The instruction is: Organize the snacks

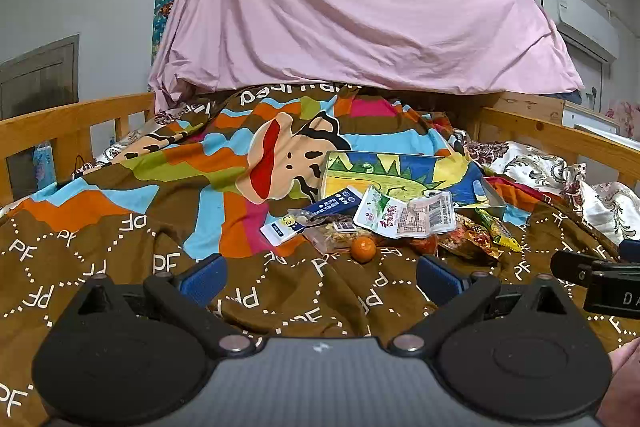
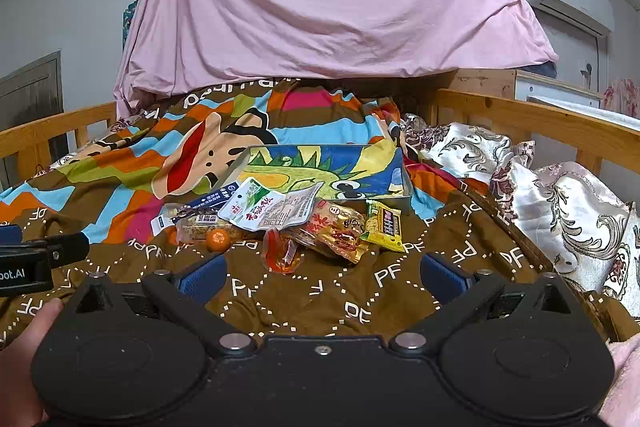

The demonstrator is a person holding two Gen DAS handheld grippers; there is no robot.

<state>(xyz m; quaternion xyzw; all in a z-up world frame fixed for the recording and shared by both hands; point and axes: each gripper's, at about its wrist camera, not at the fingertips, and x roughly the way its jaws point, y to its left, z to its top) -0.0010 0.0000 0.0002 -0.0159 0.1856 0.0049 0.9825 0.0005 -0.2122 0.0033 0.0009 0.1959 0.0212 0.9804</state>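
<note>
A heap of snack packets lies on a brown patterned blanket (image 1: 120, 267) on a bed. In it are a white packet (image 1: 404, 215) (image 2: 272, 207), a small orange fruit (image 1: 363, 248) (image 2: 218, 239), a blue-and-white stick pack (image 1: 316, 213), a yellow packet (image 2: 384, 225) and a red-gold packet (image 2: 340, 231). Behind the heap stands a shallow box (image 1: 400, 175) (image 2: 324, 171) with a dinosaur drawing. My left gripper (image 1: 320, 277) hovers open short of the heap, nothing between its fingers. My right gripper (image 2: 320, 275) is open too, just before the red packet (image 2: 280, 255).
Wooden bed rails (image 1: 80, 119) (image 2: 540, 123) run along both sides. A pink sheet (image 1: 352, 11) hangs over the far end. Floral cushions (image 2: 568, 211) lie at the right. Each gripper shows at the other view's edge: the right gripper (image 1: 596, 281), the left gripper (image 2: 36, 259).
</note>
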